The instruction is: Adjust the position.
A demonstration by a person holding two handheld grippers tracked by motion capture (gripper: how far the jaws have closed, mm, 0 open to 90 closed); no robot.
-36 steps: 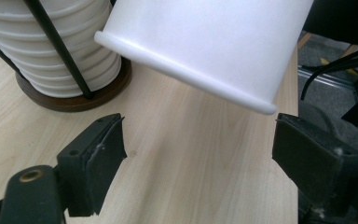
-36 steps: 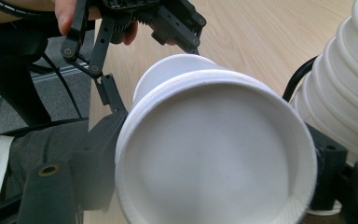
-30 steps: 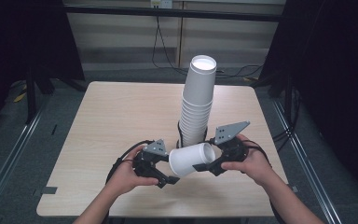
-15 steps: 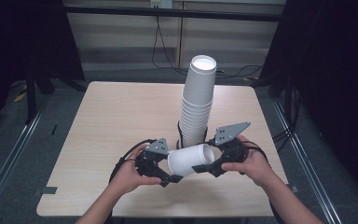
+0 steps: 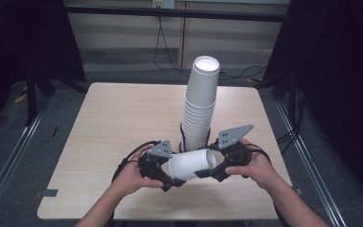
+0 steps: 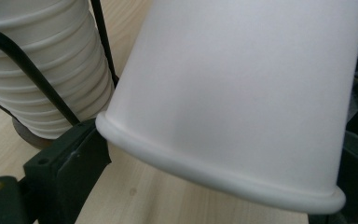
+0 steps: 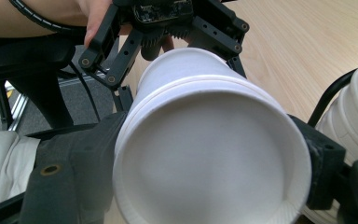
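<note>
Nothing readable anywhere here, honestly. The white paper cup (image 5: 191, 163) lying between the two grippers is totally plain, no logo or print on its side or around its rim, and up close in the left gripper view it's just bare white. Same for the tall stack of cups (image 5: 200, 105) behind it: plain white all the way up. The grey plates on top of the grippers only have small holes, no lettering. The wooden table (image 5: 113, 123) has no stickers or marks with writing. There's a small pale box (image 5: 163, 4) on the back wall, but it's too small to read.
</note>
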